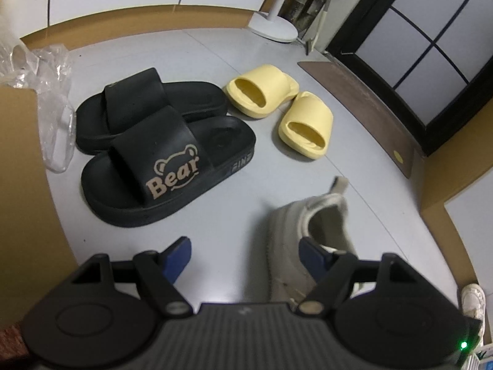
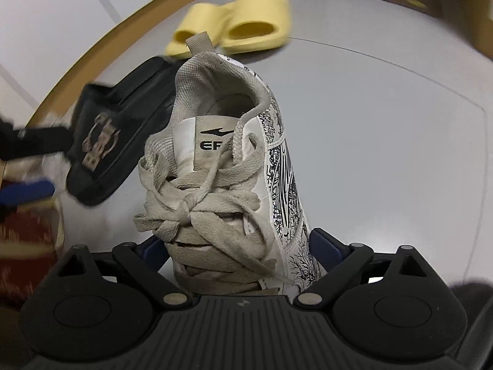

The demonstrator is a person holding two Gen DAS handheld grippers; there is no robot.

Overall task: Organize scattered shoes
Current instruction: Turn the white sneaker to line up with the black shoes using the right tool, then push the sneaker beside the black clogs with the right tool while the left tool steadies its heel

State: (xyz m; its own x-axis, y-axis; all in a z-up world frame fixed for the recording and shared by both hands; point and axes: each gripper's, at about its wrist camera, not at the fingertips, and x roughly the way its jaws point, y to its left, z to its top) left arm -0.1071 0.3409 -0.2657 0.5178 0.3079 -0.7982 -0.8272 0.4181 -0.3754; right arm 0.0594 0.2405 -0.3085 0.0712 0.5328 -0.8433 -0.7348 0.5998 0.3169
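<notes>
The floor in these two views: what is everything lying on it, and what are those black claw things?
Black slides: two, black with tan Bear print, side by side, left.
Yellow slides: two, pale yellow, beyond the black pair.
Sneaker: one, white with black drawings, grey laces, nearest.
Plastic wrap: one, clear, far left.
Cardboard box: one, brown, left edge.
Mat: one, brown, right.
Left gripper: one, black, blue pads, open, empty.
Right gripper: one, same colours, fingers flank sneaker; grip unclear.
</notes>
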